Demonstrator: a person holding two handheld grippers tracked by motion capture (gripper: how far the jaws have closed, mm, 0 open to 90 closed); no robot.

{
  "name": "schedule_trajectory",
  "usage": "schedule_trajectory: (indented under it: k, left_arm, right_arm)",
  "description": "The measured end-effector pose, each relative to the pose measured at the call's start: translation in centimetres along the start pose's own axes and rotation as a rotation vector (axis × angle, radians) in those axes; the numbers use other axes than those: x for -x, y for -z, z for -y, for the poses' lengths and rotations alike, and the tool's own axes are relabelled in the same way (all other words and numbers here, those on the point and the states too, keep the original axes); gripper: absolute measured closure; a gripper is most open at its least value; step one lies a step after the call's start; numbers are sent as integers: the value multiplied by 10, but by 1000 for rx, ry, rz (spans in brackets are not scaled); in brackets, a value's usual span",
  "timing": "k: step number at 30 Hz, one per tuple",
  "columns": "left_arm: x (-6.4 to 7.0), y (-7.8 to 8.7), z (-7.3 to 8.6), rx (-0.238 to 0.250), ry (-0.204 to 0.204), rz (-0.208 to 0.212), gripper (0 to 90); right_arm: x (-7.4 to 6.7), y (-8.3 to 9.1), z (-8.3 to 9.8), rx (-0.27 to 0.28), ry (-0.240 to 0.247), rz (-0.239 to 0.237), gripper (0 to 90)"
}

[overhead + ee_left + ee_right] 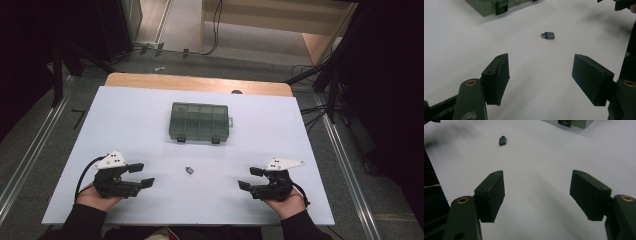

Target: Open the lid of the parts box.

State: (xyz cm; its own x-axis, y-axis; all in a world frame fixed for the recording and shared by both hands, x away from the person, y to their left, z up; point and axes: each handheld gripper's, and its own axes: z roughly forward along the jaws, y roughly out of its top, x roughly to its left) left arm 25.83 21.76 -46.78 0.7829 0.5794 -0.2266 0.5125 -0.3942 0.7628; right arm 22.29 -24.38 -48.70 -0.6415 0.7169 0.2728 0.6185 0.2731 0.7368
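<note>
- The left gripper point(141, 175) rests on the white table point(140, 125) at about 8 o'clock from the table's middle, held by the person's left hand point(95, 196).
- Its jaws are spread wide, and nothing is between them; the left gripper view shows only bare table surface in the gap.
- The right gripper point(250, 178) rests at about 4 o'clock, held by the right hand point(287, 202).
- Its jaws also stand apart with nothing between them, as the right gripper view shows.
- The two grippers point toward each other across the near part of the table.
- The small dark adapter point(189, 170) lies flat on the table between the two grippers, well apart from both, slightly toward 6 o'clock from the table's middle.
- It has a short metal plug on one end; it is perhaps a USB adapter, but it is too small to tell surely.
- The grey compartment box point(200, 121) stands at 12 o'clock from the adapter, with its lid closed and two dark latches on the near side.
</note>
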Motion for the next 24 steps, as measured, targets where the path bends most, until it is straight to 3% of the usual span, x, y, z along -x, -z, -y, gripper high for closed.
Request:
schedule_trajectory:
  k: [19,24]
  left_arm:
    - [-2,-3,-2,-6,4,-3,308]
    - [-2,-3,-2,-2,11,-2,308]
  right_arm:
    - [2,2,3,5,-20,17,274]
    - [5,2,0,23,-55,34,272]
